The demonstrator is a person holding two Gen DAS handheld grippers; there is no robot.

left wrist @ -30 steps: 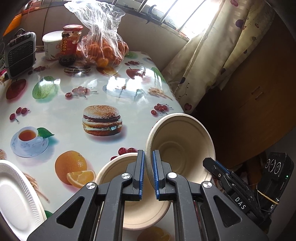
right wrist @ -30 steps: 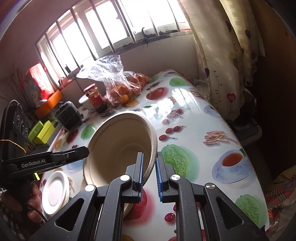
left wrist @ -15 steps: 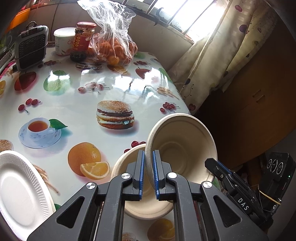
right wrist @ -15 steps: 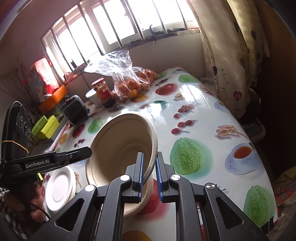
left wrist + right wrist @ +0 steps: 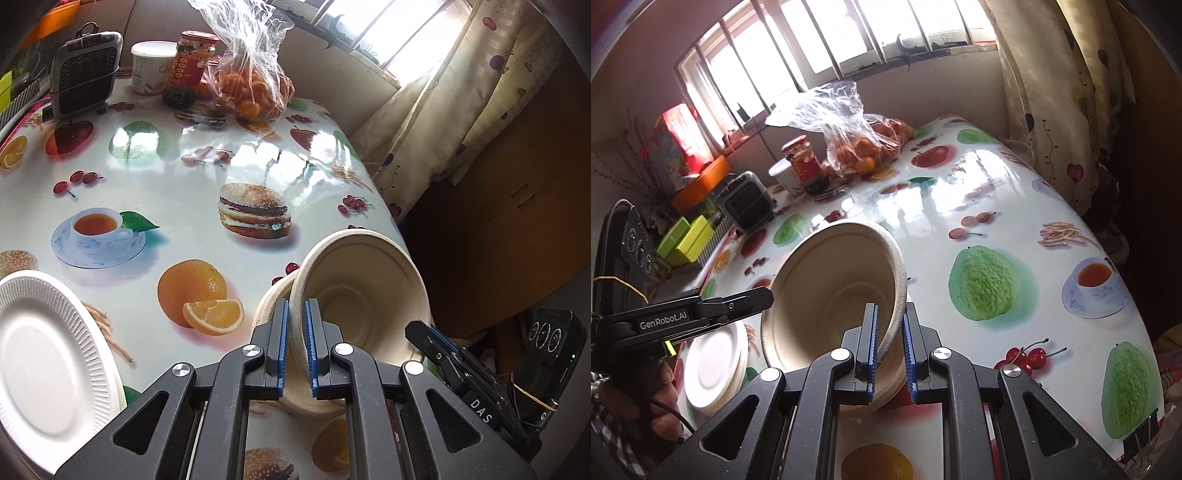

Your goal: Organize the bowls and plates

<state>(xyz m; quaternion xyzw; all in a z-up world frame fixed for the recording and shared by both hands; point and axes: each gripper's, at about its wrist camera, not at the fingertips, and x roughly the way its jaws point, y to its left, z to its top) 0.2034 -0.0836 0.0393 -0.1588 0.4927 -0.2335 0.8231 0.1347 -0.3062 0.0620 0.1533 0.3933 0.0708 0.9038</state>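
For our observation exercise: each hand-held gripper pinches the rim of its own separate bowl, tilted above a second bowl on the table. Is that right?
Not quite. Both pinch one tilted bowl: the left hand-held gripper and the right hand-held gripper grip opposite rims. The left wrist view shows it, with the second bowl below on the table.

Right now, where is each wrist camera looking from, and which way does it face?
Left wrist: rides the left gripper, which pinches the tilted bowl, facing across the table toward the curtain.
Right wrist: rides the right gripper, facing the barred window; the left hand shows.
Shared: bowl, white plates, orange bag, each other's gripper.
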